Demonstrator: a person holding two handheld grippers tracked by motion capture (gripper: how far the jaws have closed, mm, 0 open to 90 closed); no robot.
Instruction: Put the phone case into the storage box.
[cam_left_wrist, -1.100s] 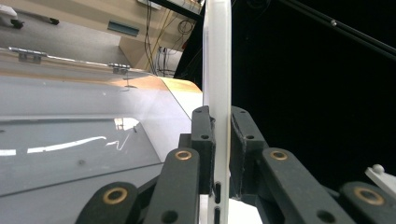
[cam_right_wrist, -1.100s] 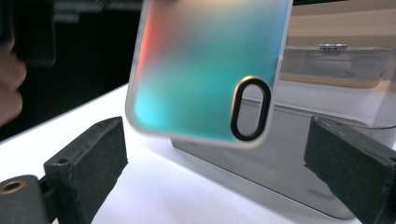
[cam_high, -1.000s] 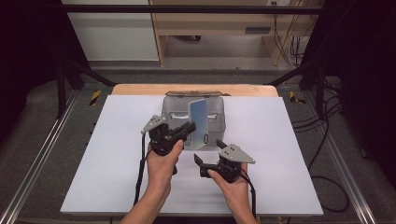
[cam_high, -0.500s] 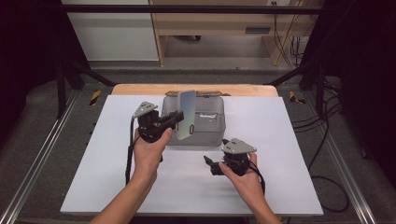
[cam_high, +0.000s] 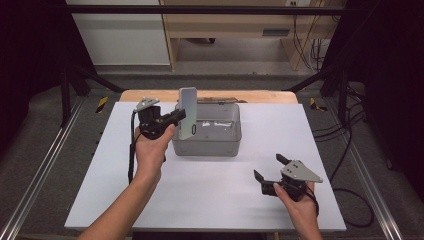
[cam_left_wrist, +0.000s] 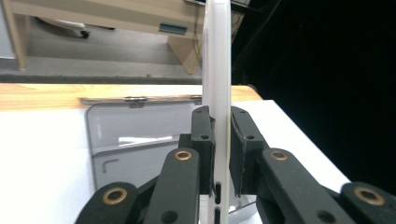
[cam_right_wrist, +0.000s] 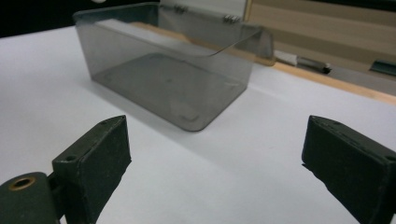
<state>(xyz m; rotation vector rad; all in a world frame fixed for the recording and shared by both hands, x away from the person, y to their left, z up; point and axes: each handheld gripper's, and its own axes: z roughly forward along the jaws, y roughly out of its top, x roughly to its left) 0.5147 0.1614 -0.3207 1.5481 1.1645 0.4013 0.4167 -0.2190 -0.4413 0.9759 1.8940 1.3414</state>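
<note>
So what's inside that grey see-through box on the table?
The box looks empty: the right gripper view shows its bare floor through the wall. The phone is held upright above its left edge by the left gripper, not inside. The phone covers a small part of that corner.

**A lab test bench**

This place looks like a lab or a workshop. A white table (cam_high: 210, 200) stands inside a frame of metal rails (cam_high: 30, 190), dark curtains (cam_high: 30, 60) hang at both sides, and cables (cam_high: 345, 150) lie on the grey floor (cam_high: 60, 165).

No readable text, labels or numbers anywhere.
</note>
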